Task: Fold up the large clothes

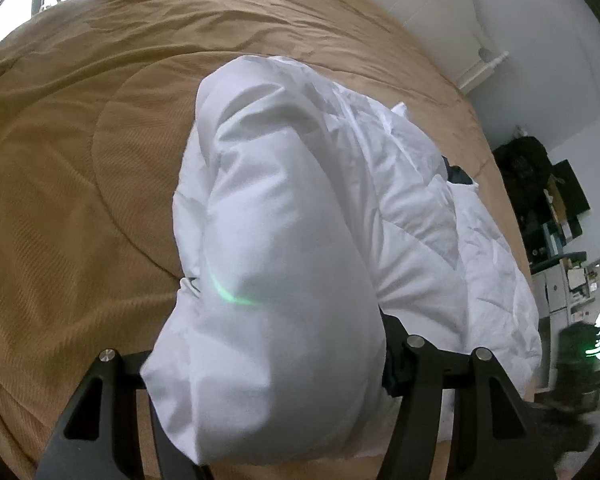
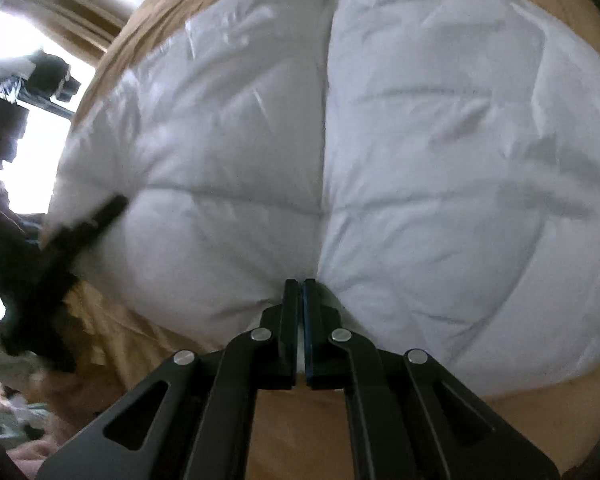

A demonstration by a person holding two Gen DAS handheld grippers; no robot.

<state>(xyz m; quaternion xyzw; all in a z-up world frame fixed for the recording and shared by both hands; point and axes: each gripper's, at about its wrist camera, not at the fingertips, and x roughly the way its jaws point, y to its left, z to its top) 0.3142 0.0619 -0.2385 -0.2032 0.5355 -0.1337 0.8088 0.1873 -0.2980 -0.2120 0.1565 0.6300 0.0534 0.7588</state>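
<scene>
A white puffy quilted jacket (image 2: 420,140) lies spread on a tan bedspread (image 2: 300,432). My right gripper (image 2: 301,292) is shut on its near hem, at the centre seam. In the left wrist view a thick fold of the same white jacket (image 1: 276,280) bulges between my left gripper's (image 1: 268,392) jaws, which stand wide apart around it; the fingertips are hidden by the cloth. The left gripper also shows in the right wrist view (image 2: 72,236), blurred, at the jacket's left edge. A dark lining shows at the collar (image 1: 458,174).
The tan bedspread (image 1: 80,200) covers a large bed. A white wall and door (image 1: 460,12) stand beyond it. Dark shelves with clutter (image 1: 548,200) are at the right. A bright window with a dark rack (image 2: 28,92) is at the left.
</scene>
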